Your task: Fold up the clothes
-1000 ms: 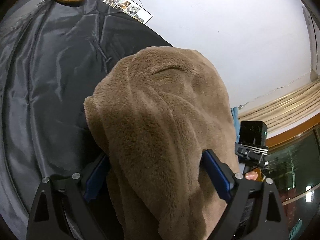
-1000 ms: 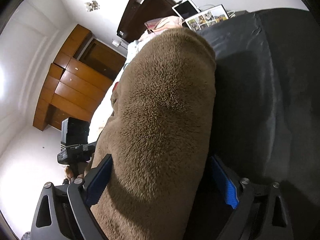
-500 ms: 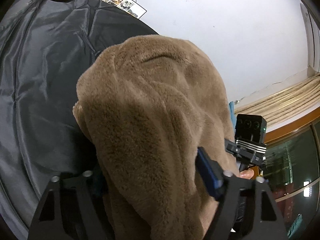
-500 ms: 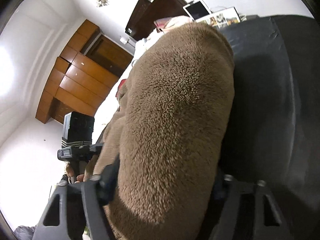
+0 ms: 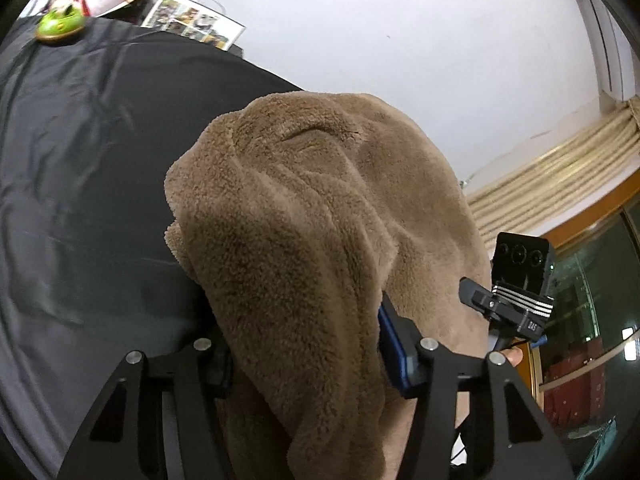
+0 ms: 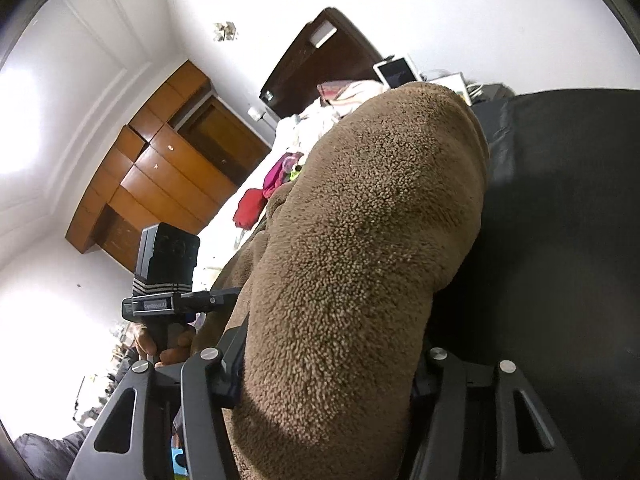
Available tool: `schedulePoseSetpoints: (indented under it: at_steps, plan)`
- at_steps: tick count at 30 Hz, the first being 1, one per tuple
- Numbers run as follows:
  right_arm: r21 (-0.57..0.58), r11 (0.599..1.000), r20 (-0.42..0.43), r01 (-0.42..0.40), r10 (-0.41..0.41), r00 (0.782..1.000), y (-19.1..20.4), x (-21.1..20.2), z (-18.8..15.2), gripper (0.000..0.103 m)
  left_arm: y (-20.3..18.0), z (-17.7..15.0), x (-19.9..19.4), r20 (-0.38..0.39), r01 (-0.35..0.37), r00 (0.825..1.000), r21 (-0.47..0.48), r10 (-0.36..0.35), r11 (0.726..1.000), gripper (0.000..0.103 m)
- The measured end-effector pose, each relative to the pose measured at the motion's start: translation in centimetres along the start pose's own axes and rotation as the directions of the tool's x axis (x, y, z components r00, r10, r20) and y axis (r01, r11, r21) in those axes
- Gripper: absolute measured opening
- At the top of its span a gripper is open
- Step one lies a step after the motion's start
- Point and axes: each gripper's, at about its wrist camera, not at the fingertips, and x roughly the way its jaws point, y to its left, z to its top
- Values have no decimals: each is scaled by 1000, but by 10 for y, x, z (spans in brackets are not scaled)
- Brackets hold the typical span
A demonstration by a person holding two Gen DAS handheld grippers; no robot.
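Observation:
A thick brown fleece garment (image 5: 320,232) fills the middle of both views and is bunched between the two grippers, held up above a black cloth surface (image 5: 80,168). My left gripper (image 5: 308,360) is shut on its near edge; the blue pads press into the pile. My right gripper (image 6: 328,376) is shut on the fleece (image 6: 360,240) too, with its fingertips buried in the fabric. Each view shows the other gripper's handle beside the fleece.
A green round object (image 5: 60,28), a photo sheet (image 5: 192,24) and a tablet (image 6: 396,70) lie at the far edge of the black surface. A wooden wardrobe (image 6: 160,176) and a bed with clothes (image 6: 256,204) stand to the left. Curtains (image 5: 552,176) hang to the right.
Both grippers have closed from open onto the fleece. They have lifted and tilted it, and the room behind has swung into view.

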Motion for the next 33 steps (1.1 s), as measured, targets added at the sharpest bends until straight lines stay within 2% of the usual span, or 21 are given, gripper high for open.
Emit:
schedulePoseSetpoints:
  at_steps: [6,11,16,22,28,30,33]
  plan:
    - [10,999,88,43,-44,995,-4,-57,-9,58,-41,12,34,-30,19,999,54,-17,998,57]
    - [10,995,178,98,-98,979,-14,-118,-3,58,-91,26,62,-41,54,998,114,-49,992,57]
    - [17,983,263,182,-180,948,-32,-188,8,58,-151,48,103,-43,92,995,181,-86,979,56]
    - [35,959,359,281,-274,892,-54,-273,22,58,-215,77,170,-59,150,988,215,-141,965,53]
    - [52,929,398,365,-355,846,-91,-336,38,58,-256,107,225,-76,186,982,226,-173,956,52]
    - [55,923,400,380,-369,839,-106,-356,41,58,-263,116,238,-75,186,982,230,-173,955,51]
    - [58,924,396,377,-368,841,-127,-364,52,58,-267,129,251,-68,184,983,237,-173,954,51]
